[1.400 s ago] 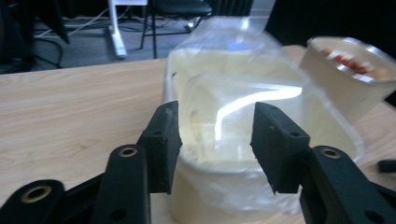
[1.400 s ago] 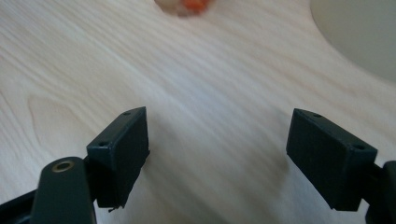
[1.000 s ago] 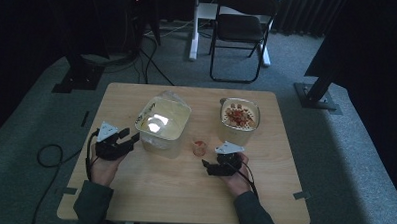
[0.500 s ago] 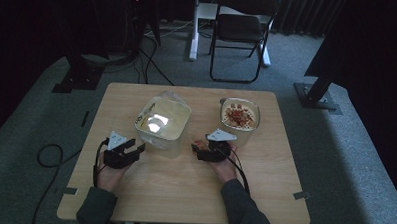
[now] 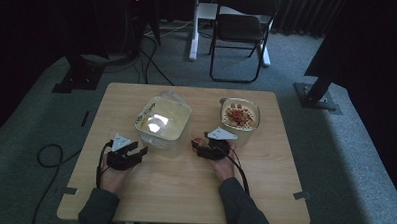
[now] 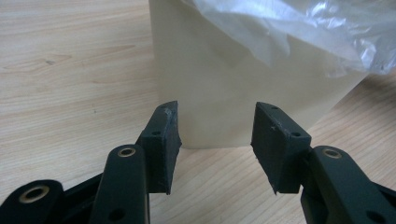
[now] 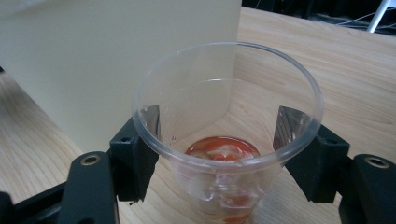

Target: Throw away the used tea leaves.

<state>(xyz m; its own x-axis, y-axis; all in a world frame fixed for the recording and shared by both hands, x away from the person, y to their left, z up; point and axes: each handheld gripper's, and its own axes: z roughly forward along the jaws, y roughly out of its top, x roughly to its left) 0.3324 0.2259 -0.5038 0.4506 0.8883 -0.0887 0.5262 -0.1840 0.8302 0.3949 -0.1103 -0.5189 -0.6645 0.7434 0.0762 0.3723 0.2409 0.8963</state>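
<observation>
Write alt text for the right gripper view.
A clear plastic cup with a little red-and-white food at its bottom stands between the right gripper's two black jaws, which press its sides. Behind it rise a pale container wall and the wooden table.

Two hand-held black grippers, dark sleeves behind them.

The left black two-fingered gripper [image 5: 126,155] carries a pale grey three-cornered plate on top and trails a thin black cable looping back beside the dark grey sleeve [image 5: 99,210]; its blocky matt black fingers [image 6: 164,140] have scuffed edges, small screw holes in the pads and brass-ringed pivot holes on the arms behind; the right black two-fingered gripper [image 5: 209,147] matches, with the same grey plate, a black cable along the other dark sleeve [image 5: 240,206], and brass-ringed holes behind its square black fingers [image 7: 135,161].
</observation>
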